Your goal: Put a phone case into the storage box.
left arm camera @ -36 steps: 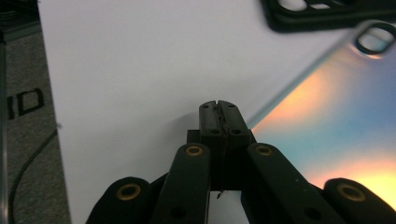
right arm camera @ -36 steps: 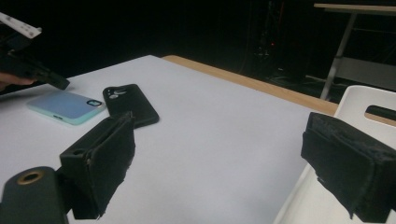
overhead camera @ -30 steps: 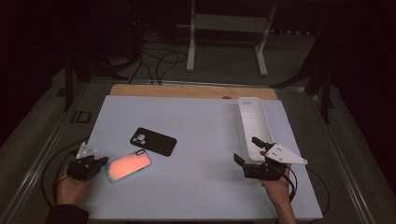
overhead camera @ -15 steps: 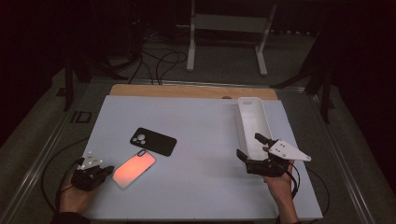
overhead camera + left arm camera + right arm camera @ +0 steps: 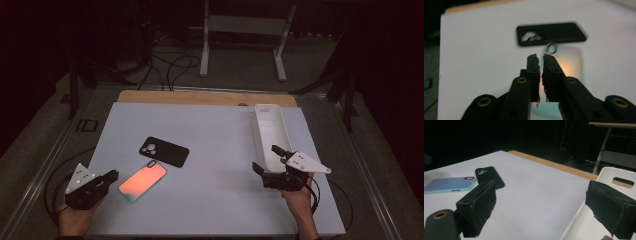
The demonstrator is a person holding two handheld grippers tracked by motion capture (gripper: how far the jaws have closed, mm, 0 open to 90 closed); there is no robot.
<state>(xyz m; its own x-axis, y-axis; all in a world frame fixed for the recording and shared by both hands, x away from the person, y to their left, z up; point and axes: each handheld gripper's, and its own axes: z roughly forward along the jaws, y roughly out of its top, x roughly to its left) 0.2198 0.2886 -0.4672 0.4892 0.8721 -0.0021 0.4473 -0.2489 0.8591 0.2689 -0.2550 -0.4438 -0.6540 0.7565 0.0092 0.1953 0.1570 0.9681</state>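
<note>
Since the left gripper (image 5: pixel 111 176) sits right at the near left corner of the white worktop (image 5: pixel 220 135), that's the place to start: its jaws have just been easing apart but stand only a sliver open, with nothing between them. Just beyond its tips lies the iridescent pink-orange phone case with the teal rim (image 5: pixel 142 181), flat on the worktop, camera cutout end pointing away. In the left gripper view the same case (image 5: pixel 571 62) sits right past the nearly closed pads.

My guess is this thing is light, thin and a bit bendy, with a glossy back that'll slide rather than lift if it's nudged. Lying flat, it offers little to bite, so the best bet looks like pinching the raised rim on a long edge, or the near short end, jaws opened wider first.

Over at the near right, the right gripper (image 5: pixel 272 159) is wide open and empty, hovering at the near end of the long white plastic tray (image 5: pixel 267 117).

Farther back, the matte black phone case (image 5: pixel 165 151) lies just beyond the shiny one, close but apart.
</note>
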